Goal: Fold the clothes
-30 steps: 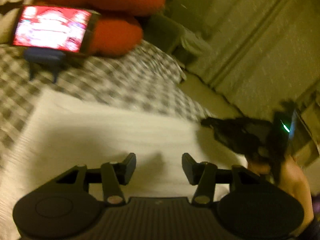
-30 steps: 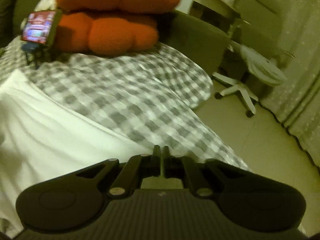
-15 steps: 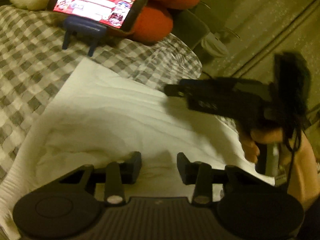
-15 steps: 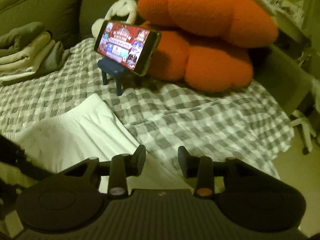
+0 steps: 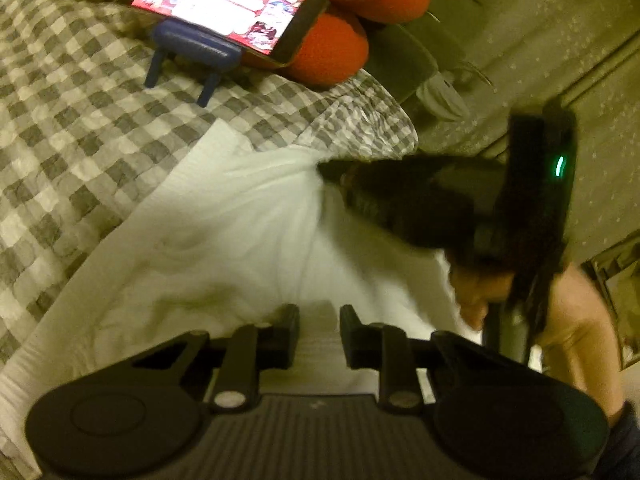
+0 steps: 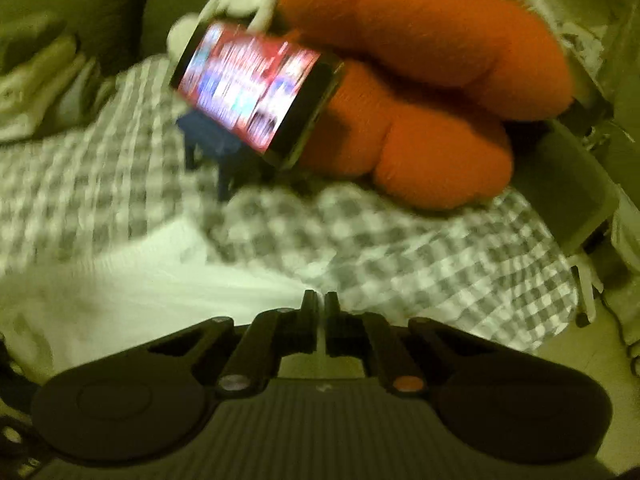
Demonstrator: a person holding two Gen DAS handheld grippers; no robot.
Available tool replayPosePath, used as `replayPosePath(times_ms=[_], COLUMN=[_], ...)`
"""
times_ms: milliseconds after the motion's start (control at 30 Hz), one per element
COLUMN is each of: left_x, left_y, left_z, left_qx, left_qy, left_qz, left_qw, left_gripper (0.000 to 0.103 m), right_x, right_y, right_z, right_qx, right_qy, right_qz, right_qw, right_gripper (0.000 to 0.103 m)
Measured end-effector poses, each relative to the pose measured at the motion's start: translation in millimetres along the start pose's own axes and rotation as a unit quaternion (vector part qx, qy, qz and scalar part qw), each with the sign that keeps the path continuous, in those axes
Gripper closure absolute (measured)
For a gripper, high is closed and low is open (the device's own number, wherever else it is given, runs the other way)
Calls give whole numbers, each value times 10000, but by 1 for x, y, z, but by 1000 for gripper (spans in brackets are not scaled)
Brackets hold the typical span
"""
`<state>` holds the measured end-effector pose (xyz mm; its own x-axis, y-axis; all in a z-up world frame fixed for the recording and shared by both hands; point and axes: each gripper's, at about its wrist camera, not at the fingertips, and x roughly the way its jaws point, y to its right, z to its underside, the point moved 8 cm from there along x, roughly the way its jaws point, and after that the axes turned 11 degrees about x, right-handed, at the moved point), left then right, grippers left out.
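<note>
A white garment lies spread on a grey checked bedspread. Low over its near part sits my left gripper. Its jaws are closing, with a narrow gap left and white cloth showing in that gap. My right gripper reaches in from the right, held by a hand, and the cloth puckers in folds at its tips. In the right wrist view the right gripper has its closing jaws almost together on the edge of the white garment.
A lit phone leans on a blue stand against an orange cushion at the back. A stack of folded clothes lies at the far left. The bed edge and a chair base are at the right.
The right jaws went from open to nearly shut on the garment's edge, and the cloth now gathers there. The left jaws have narrowed and sunk a little toward the cloth.
</note>
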<state>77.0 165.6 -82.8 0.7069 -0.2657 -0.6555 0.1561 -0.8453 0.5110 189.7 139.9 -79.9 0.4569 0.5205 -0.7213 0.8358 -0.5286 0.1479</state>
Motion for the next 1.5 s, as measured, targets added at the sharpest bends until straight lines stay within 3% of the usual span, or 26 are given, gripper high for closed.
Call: replayPosePath(times_ms=[67, 133, 233, 400, 433, 500, 600, 800, 900, 967, 1067, 1100, 1233, 1300, 1500], left_x=[-5, -14, -22, -24, -24, -25, -28, -38, -44, -44, -37, -34, -29, -31, -35], left_y=[-8, -18, -29, -42, -44, -49, -58, -80, -88, -88, -82, -79, -76, -80, -77], left_z=[-5, -12, -18, -18, -19, -21, -23, -26, -29, -30, -28, -26, -25, -24, -26], left_qx=[-215, -358, -429, -680, -682, -687, -800, -1321, -1477, -1475, -1392, -1357, -1078, -1075, -787], left_qy=[62, 269, 458, 464, 475, 498, 561, 816, 937, 939, 813, 763, 679, 676, 728], left_qz=[63, -53, -359, -528, -573, -656, -743, -1056, -1101, -1070, -970, -957, -1153, -1278, -1603], left_qw=[9997, 9990, 9974, 9952, 9949, 9942, 9924, 9822, 9784, 9788, 9821, 9832, 9851, 9836, 9812], left_gripper=[79, 76, 76, 76, 76, 76, 76, 77, 77, 77, 77, 77, 77, 77, 77], right_x=[-2, -14, -27, -4, 4, 15, 25, 9, 11, 13, 9, 10, 25, 25, 10], right_y=[-2, 2, 9, -15, -24, -34, -39, -29, -31, -38, -39, -40, -55, -60, -63], right_z=[4, -3, -23, -35, -33, -28, -26, -44, -41, -36, -41, -42, -34, -36, -57], right_qx=[-63, 274, 559, 161, -34, -269, -349, -194, -251, -379, -270, -213, -333, -355, -377], right_qy=[6, 82, 407, 108, -36, -181, -230, 547, 474, 299, 301, 285, -115, -63, 649], right_qz=[-87, -495, -694, -705, -737, -775, -791, -465, -450, -675, -788, -856, -1147, -1281, -896], right_qw=[9999, 9984, 9952, 9973, 9973, 9965, 9960, 9972, 9975, 9966, 9961, 9957, 9928, 9911, 9931], right_gripper=[92, 90, 65, 65, 65, 83, 102, 103, 102, 100, 73, 69, 70, 100, 100])
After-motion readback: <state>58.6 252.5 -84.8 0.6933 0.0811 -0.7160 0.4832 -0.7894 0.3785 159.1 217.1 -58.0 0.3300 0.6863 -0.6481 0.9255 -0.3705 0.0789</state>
